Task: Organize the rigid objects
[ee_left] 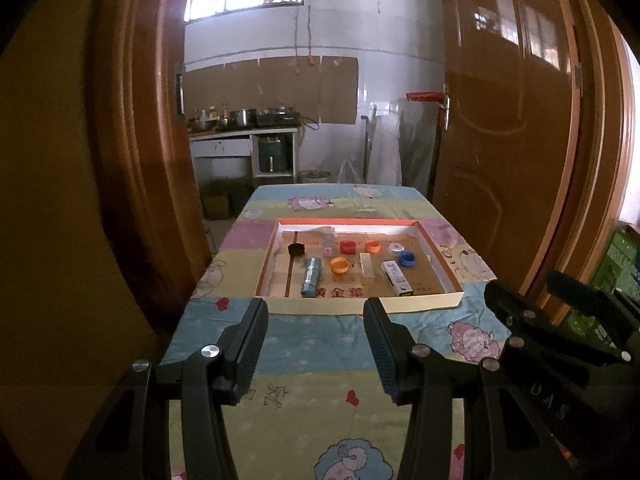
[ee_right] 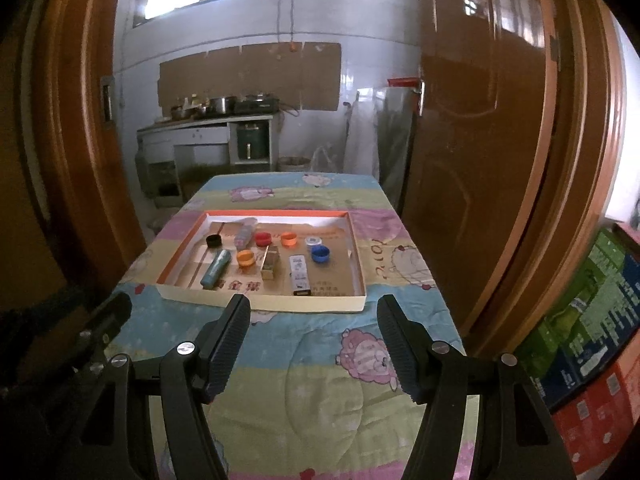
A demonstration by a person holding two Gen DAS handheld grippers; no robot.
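Note:
A shallow cardboard tray [ee_left: 420,303] [ee_right: 280,303] with an orange rim lies on the table. Inside it lie a black cap [ee_left: 296,249] [ee_right: 213,240], a red cap [ee_left: 347,246] [ee_right: 263,239], two orange caps [ee_left: 339,266] [ee_right: 245,258], a blue cap [ee_left: 407,259] [ee_right: 320,254], a white cap [ee_left: 397,247], a teal tube [ee_left: 310,278] [ee_right: 216,267], a clear small bottle [ee_left: 328,240], a tan block [ee_left: 367,268] [ee_right: 270,265] and a white box [ee_left: 397,278] [ee_right: 300,275]. My left gripper [ee_left: 316,308] and right gripper [ee_right: 314,306] hover open in front of the tray, nothing between their fingers.
The table wears a patchwork quilt [ee_left: 320,340] with cartoon sheep. Brown wooden doors [ee_left: 512,140] stand at both sides. Stacked printed boxes [ee_right: 592,340] sit at the right. A kitchen counter [ee_left: 240,132] with pots is behind the table.

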